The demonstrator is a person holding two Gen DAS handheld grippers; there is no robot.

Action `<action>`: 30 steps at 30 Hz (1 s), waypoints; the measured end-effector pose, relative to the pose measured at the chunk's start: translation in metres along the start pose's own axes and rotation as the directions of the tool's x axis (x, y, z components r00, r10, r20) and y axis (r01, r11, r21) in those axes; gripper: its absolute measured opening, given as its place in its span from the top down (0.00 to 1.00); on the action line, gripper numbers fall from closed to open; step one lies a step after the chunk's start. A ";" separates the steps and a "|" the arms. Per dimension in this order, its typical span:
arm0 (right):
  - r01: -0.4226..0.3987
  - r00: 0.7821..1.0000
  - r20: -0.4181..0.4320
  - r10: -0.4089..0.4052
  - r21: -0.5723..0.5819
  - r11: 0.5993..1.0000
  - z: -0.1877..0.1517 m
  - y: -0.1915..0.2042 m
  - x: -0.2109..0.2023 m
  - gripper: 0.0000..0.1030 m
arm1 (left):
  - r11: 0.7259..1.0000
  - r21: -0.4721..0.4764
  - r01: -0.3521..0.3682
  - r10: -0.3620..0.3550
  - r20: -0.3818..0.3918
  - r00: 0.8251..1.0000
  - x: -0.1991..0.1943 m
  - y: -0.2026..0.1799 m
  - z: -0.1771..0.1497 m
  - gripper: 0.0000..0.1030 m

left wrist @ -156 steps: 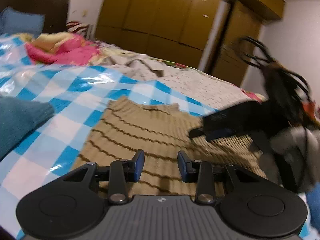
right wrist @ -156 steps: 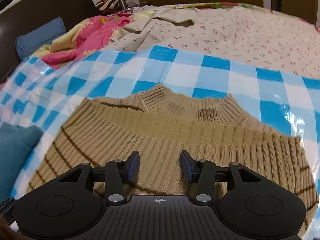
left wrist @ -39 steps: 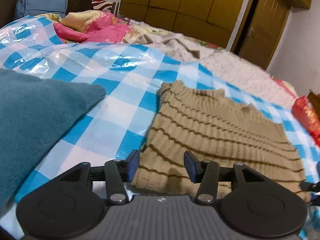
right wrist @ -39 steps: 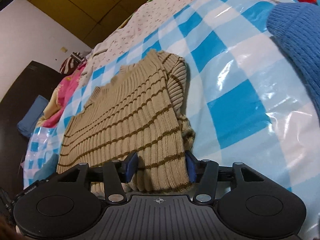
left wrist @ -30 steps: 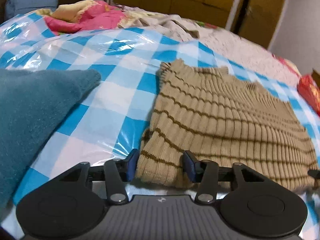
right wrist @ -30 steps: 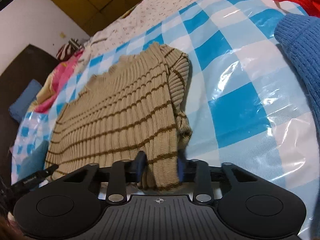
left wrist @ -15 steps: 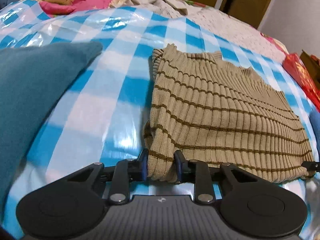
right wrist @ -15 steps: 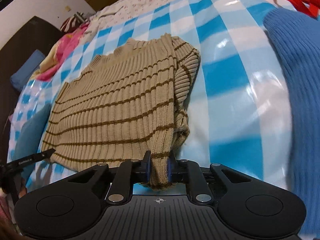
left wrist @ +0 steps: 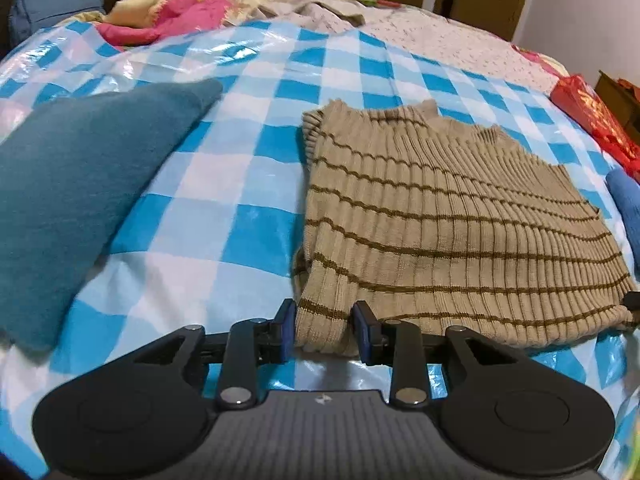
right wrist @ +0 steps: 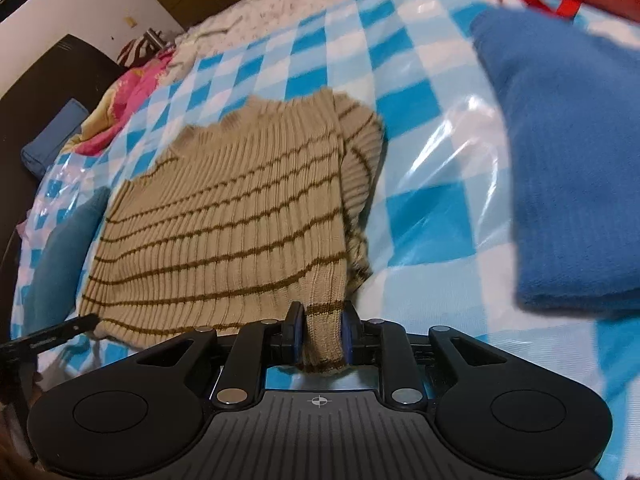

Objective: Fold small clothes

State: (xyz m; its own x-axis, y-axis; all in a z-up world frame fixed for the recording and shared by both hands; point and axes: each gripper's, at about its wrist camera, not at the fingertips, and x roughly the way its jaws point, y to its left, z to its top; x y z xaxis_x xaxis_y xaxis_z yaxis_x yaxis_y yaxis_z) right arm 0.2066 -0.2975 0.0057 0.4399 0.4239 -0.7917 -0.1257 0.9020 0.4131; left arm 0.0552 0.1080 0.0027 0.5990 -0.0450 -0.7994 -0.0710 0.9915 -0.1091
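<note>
Sweater [left wrist: 448, 232] hem corners sit between our jaws, one corner in each gripper. Our left gripper [left wrist: 325, 330] has its jaws pulled in narrow on the bottom corner nearest the teal cloth [left wrist: 76, 184]. Our right gripper [right wrist: 322, 334] has its jaws pinched tight on the other bottom corner, nearest the blue cloth [right wrist: 568, 168].

From the jaws the sweater runs straight away from us, hem near, neck far. It lies flat on the blue and white checked sheet [left wrist: 248, 152], and its long way goes from our grippers toward the neck. Both grippers are right at the hem, so neither one is closer than the other.

We think the next move is to lift the hem and carry it forward over the body, up to the neck. That way looks open: bare checked sheet lies past the neck, before the pink blanket [left wrist: 160, 16]. The sides are tighter. The teal cloth lies near on the left, and the blue cloth lies near on the right, with the red bag [left wrist: 596, 120] beyond it.
</note>
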 end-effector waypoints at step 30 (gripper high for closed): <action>0.092 0.989 0.122 -0.082 -0.084 0.992 0.048 0.033 0.062 0.88 | 0.998 -0.003 0.060 -0.059 0.131 0.990 0.053 -0.033 0.040 0.56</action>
State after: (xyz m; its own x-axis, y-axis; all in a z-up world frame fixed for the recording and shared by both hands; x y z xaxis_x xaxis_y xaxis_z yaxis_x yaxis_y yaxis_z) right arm 0.2721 -0.2450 -0.0080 0.5537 0.3357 -0.7620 -0.1585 0.9409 0.2994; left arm 0.1215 0.0775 -0.0121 0.7019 -0.0872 -0.7070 -0.0375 0.9866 -0.1589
